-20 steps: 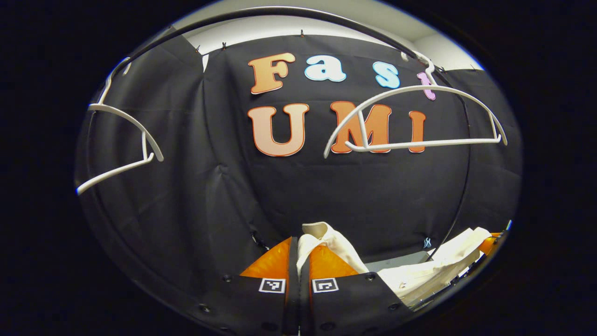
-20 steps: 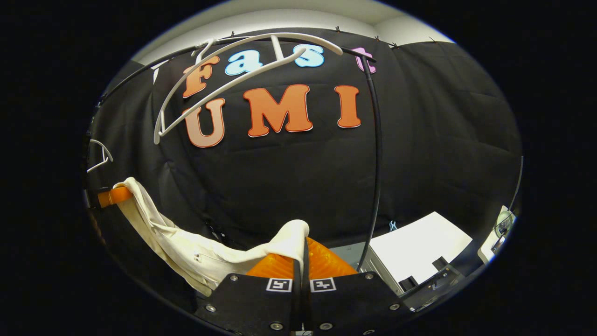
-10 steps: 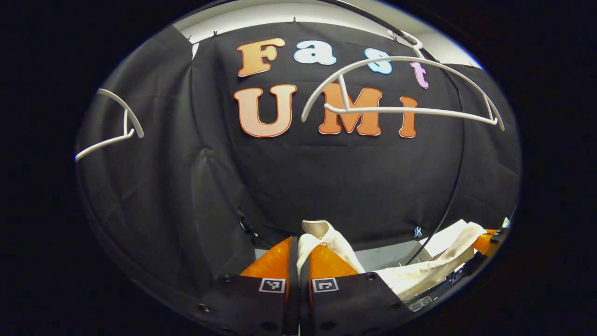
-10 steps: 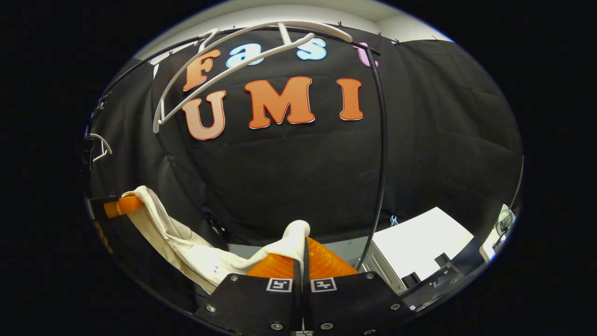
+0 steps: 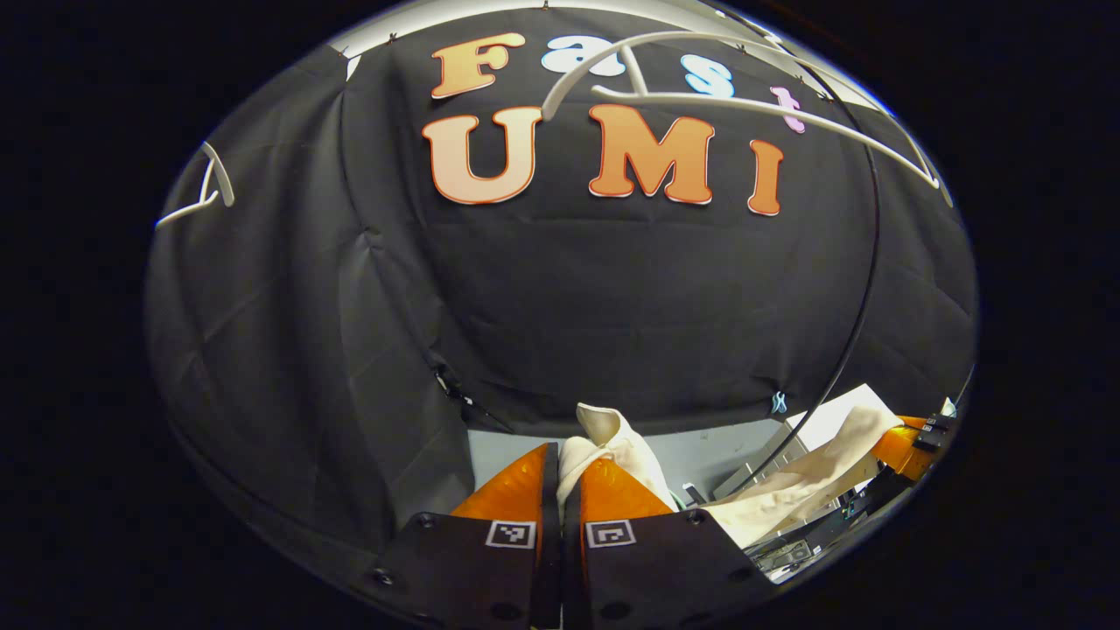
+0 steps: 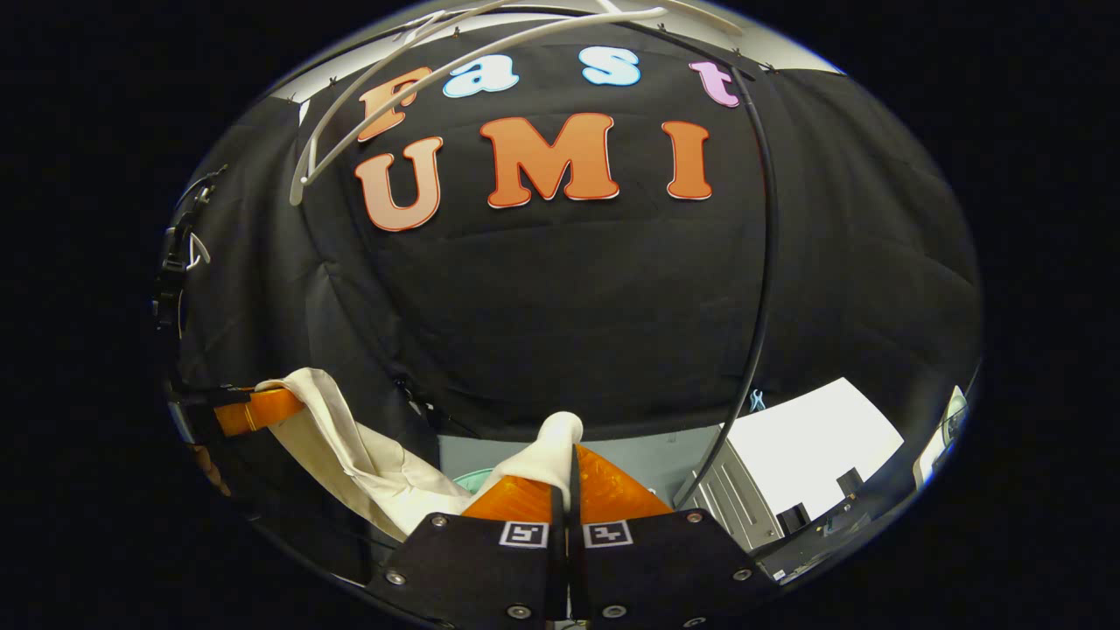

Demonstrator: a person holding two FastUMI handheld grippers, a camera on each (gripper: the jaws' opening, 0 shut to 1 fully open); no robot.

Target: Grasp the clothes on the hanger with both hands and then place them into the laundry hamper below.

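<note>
Since both tools pinch it, the garment (image 5: 612, 442) hangs as a sling between them, below the hanger (image 5: 744, 101) and clear of it; item: one cream garment, thin woven cloth by the look, soft, limp, light, no stiffness of its own; it folds wherever it is not held.

Left gripper (image 5: 560, 477): orange fingers pressed together on a bunched fold, a tuft standing up above the tips; from there the cloth runs off toward the right gripper, whose orange finger (image 5: 901, 442) shows far below the hanger's right end.

Right gripper (image 6: 564, 472): fingers likewise closed on a fold (image 6: 547, 451), cloth peaking over the tips; the span (image 6: 350, 437) sags toward the left gripper's finger (image 6: 258, 407), well below the hanger's (image 6: 455, 66) left end.

Handling, judged: low weight, so slip is unlikely under a firm pinch; the risk is a trailing hem or sleeve catching a rim; holds at two separated bunched folds keep the cloth spread and controllable; thick bunches grip better than a single layer.

Hamper: possibly the pale green edge (image 6: 459, 477) under the sag, too little shown to be sure.

Second hanger (image 5: 201, 188): bare, far left of the first.
</note>
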